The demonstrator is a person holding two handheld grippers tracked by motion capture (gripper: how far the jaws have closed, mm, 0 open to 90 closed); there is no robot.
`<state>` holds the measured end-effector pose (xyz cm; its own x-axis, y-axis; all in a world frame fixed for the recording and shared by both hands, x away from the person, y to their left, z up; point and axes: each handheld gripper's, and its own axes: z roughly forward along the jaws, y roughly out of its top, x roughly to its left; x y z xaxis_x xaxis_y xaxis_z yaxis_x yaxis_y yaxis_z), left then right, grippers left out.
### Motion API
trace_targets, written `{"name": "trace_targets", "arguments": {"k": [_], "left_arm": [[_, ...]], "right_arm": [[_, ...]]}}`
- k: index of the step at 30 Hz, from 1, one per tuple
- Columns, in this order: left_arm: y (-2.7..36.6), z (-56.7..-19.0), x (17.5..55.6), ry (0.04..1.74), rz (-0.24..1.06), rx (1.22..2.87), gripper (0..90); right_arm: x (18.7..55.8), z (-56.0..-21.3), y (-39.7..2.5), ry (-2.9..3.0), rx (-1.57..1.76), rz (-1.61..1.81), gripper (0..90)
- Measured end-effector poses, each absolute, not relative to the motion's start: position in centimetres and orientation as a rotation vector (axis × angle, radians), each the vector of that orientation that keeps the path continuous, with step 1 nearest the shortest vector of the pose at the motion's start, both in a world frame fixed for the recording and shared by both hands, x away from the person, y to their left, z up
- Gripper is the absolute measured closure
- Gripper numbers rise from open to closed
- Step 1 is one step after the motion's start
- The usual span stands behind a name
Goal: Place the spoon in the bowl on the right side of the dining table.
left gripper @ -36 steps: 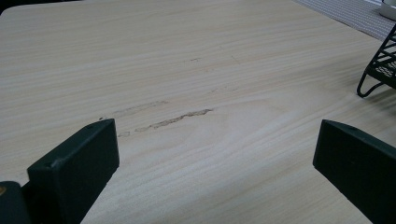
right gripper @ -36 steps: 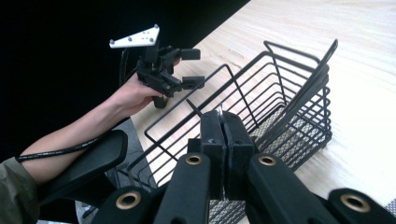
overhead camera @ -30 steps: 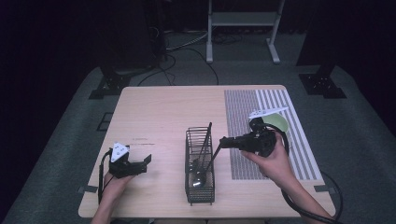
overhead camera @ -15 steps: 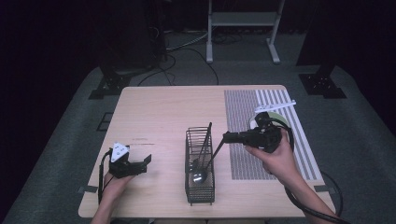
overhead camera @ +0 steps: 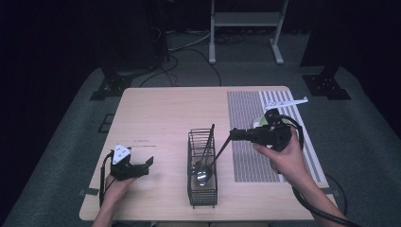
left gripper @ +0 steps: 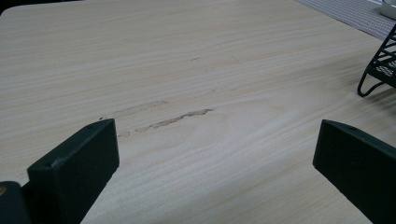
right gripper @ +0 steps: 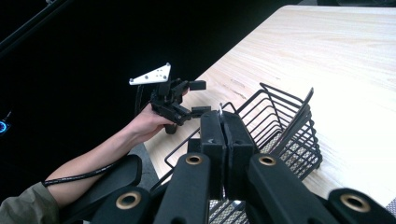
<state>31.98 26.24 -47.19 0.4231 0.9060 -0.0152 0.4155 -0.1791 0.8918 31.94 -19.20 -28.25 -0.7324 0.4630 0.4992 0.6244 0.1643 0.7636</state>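
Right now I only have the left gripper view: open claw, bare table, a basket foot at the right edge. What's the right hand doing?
Observer: The right claw is shut on the handle of a spoon, beside the basket.
Operator: Is the spoon in?
Observer: Its bowl is down inside the basket, and the handle slants up and out to the claw.
Operator: Anything else in there?
Observer: One dark utensil, leaning toward the far end.

High view overhead, gripper views close, sharing basket (overhead camera: 202,170)
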Motion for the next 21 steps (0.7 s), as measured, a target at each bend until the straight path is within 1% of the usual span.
{"name": "trace_targets", "arguments": {"k": [21], "left_arm": [[26.3,-47.2,32.0,1.145,0.684,1.776,0.0]], "right_arm": [[32.0,-27.4,-21.4,-2.242,-1.123,-1.655,88.7]]}}
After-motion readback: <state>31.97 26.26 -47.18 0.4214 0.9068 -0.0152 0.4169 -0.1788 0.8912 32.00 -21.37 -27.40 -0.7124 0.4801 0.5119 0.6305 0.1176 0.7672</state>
